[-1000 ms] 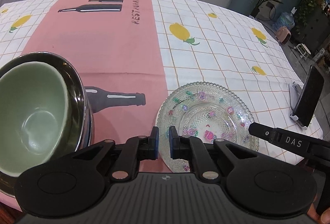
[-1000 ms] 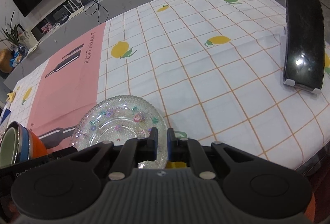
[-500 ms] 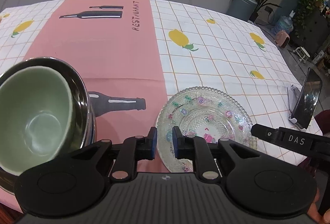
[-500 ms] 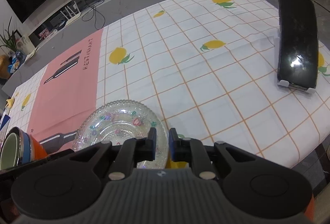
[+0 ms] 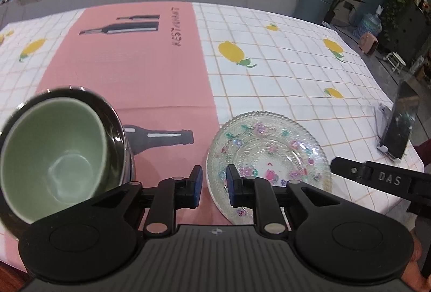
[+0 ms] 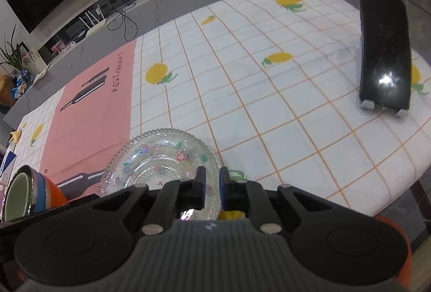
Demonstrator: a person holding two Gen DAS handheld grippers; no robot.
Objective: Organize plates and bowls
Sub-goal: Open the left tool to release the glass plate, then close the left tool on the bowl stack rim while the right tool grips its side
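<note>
**Glass plate and stacked bowls on the patterned tablecloth**

Green ceramic, the inner bowl (image 5: 51,149) sits at far left, nested in a steel bowl (image 5: 118,136). Its mouth faces up and tips slightly toward the camera. In the right wrist view the stack (image 6: 32,195) also shows a blue layer and an orange layer beneath the steel rim. The stack rests on the pink panel of the tablecloth (image 5: 269,82), partly covering a printed bottle.

The left gripper (image 5: 214,185) hovers just right of the stack. Its jaws stand a narrow gap apart and hold nothing; its right finger overlaps the plate's near-left rim in the view, contact unclear.

The glass plate (image 5: 269,154) lies flat, face up, at the seam between the pink and checked areas. Being round, it has no long axis.

The right gripper (image 6: 212,185) is at the plate's right rim (image 6: 161,154). Its jaws are nearly closed, a thin slit remaining; whether they pinch the rim cannot be told.

A phone (image 6: 385,55) leans on a stand at far right, well apart from the plate.
</note>
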